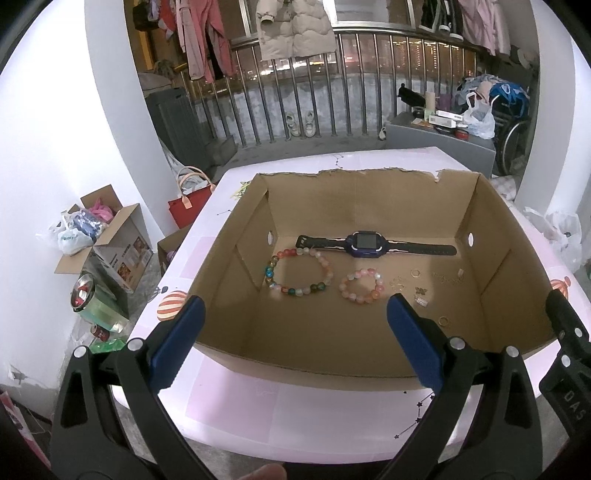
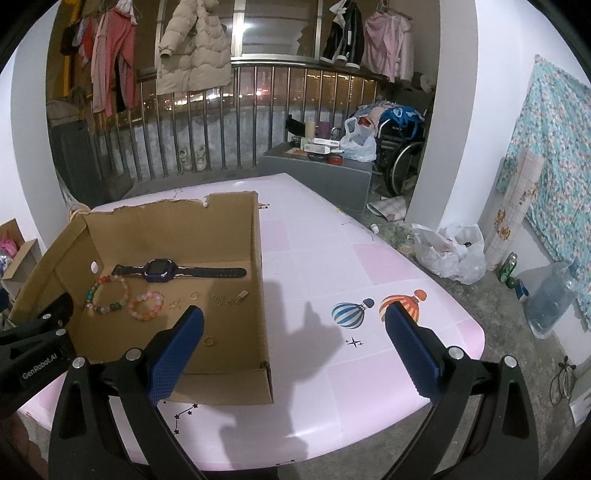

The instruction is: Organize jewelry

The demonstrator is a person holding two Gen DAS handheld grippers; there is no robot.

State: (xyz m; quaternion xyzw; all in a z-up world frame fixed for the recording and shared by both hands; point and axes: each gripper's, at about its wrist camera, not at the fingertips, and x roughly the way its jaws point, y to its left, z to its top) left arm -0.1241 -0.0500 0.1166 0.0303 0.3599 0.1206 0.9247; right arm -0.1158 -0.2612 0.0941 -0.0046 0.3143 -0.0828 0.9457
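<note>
An open cardboard box (image 1: 369,192) stands on a pink table (image 1: 295,417). Inside lie a dark blue smartwatch (image 1: 365,243), a multicoloured bead bracelet (image 1: 295,290), a smaller pink bead bracelet (image 1: 364,299), a gold ring (image 1: 444,320) and several small gold pieces (image 1: 421,291). My left gripper (image 1: 295,314) is open and empty over the box's near wall. My right gripper (image 2: 295,325) is open and empty over the table, right of the box (image 2: 258,258). The watch (image 2: 159,271), both bracelets (image 2: 107,295) and the ring (image 2: 209,340) also show there.
Boxes and bags (image 1: 99,236) sit on the floor to the left. A railing with hanging clothes (image 1: 295,33) is behind the table. A grey cabinet (image 2: 317,173), a wheelchair (image 2: 402,147), plastic bags (image 2: 450,251) and a water jug (image 2: 550,299) are to the right.
</note>
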